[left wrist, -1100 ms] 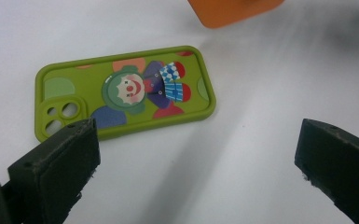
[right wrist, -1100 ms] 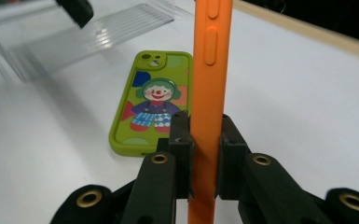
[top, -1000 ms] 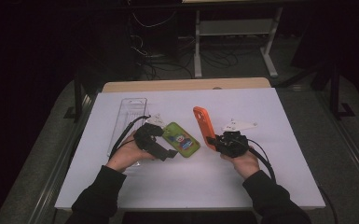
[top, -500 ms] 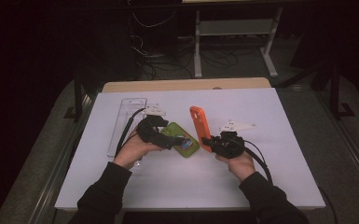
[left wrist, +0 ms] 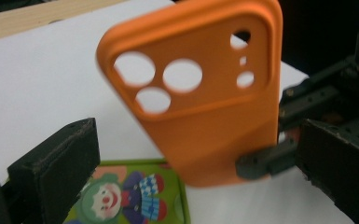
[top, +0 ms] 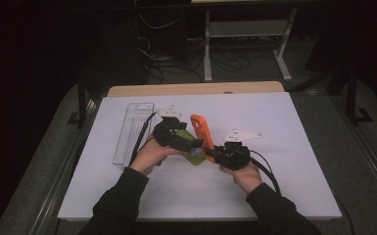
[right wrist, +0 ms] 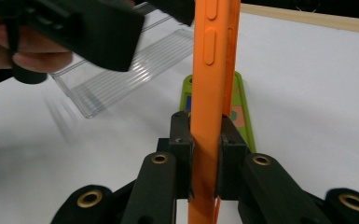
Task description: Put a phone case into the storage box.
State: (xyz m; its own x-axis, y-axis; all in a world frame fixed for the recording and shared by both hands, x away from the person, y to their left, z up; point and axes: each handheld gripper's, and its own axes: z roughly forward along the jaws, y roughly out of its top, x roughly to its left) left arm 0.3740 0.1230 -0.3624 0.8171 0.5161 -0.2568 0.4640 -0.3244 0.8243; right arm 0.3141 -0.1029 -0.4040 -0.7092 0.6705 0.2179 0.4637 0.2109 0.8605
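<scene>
An orange phone case (top: pixel 199 128) stands upright on its end at the table's middle. My right gripper (top: pixel 211 152) is shut on its lower edge, and the pads (right wrist: pixel 182 140) squeeze it from both sides in the right gripper view. My left gripper (top: pixel 196 146) comes in from the left, open. In the left gripper view the orange phone case (left wrist: pixel 200 93), with its camera cut-outs facing me, stands just beyond the gap between the wide-apart jaws, untouched by them. A green phone case (left wrist: pixel 130 196) printed with a clown lies flat on the white table under both grippers.
A clear plastic tray (top: pixel 132 129) lies lengthwise at the left of the white board (top: pixel 294 147). A wooden table edge (top: pixel 196 89) runs behind it. Beyond the table, cables and a metal stand occupy the dark floor.
My left gripper has moved right, closing in on the orange case. My right gripper has shifted left with the case still in it.
</scene>
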